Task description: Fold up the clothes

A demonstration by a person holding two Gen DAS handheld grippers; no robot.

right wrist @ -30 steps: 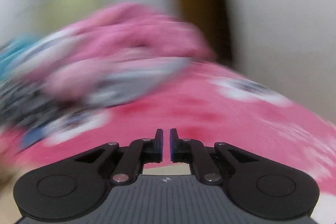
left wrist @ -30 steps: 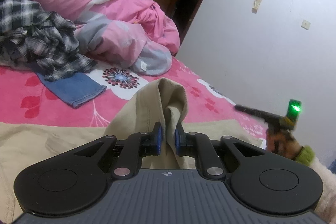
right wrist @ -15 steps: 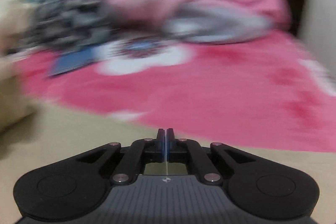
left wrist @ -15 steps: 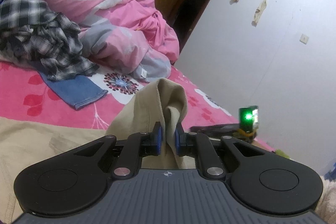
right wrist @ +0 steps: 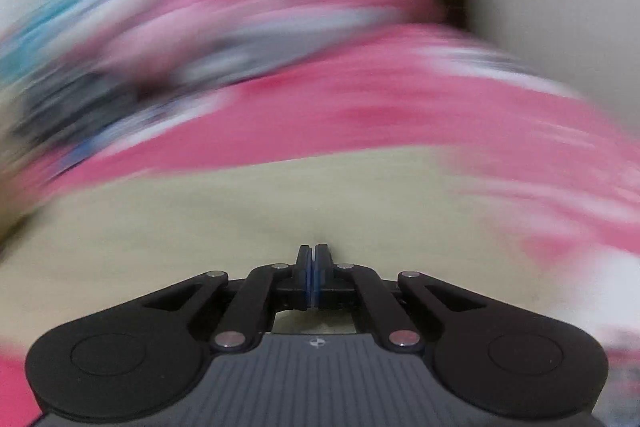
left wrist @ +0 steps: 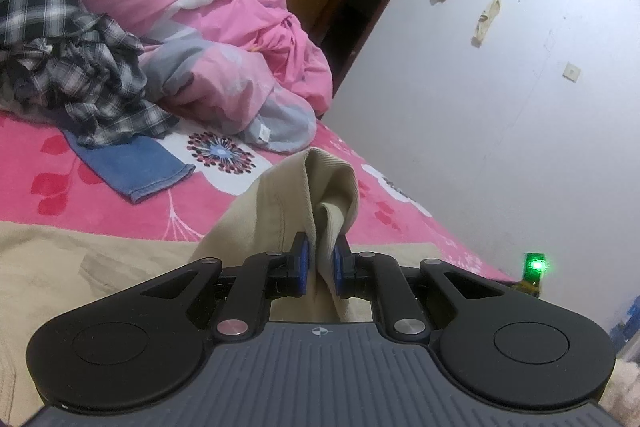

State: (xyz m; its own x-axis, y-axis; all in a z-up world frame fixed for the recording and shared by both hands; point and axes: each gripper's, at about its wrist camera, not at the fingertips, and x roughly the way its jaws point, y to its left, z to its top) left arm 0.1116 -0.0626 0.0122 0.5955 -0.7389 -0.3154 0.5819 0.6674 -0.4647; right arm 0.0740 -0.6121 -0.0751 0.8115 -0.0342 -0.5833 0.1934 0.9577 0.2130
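Note:
A beige corduroy garment (left wrist: pixel 276 195) lies spread on the pink floral bedsheet (left wrist: pixel 44 163). My left gripper (left wrist: pixel 319 247) is shut on a raised fold of it, and the cloth stands up in a peak between the blue pads. The right wrist view is smeared by motion. There my right gripper (right wrist: pixel 313 255) is shut, pads together with nothing between them, low over the flat beige garment (right wrist: pixel 224 223). A green lamp (left wrist: pixel 535 263) on the right-hand device shows at the right of the left wrist view, behind my left gripper's body.
A crumpled plaid shirt (left wrist: pixel 80 67) and blue jeans (left wrist: pixel 136 167) lie at the back left of the bed. A bunched pink duvet (left wrist: pixel 224 27) is behind them. A white wall (left wrist: pixel 480 107) borders the bed on the right, with a dark doorway (left wrist: pixel 360 7).
My right gripper closed its small gap and swept down over the beige cloth. In the left wrist view the green-lit device sank toward the lower right. The left gripper kept its hold.

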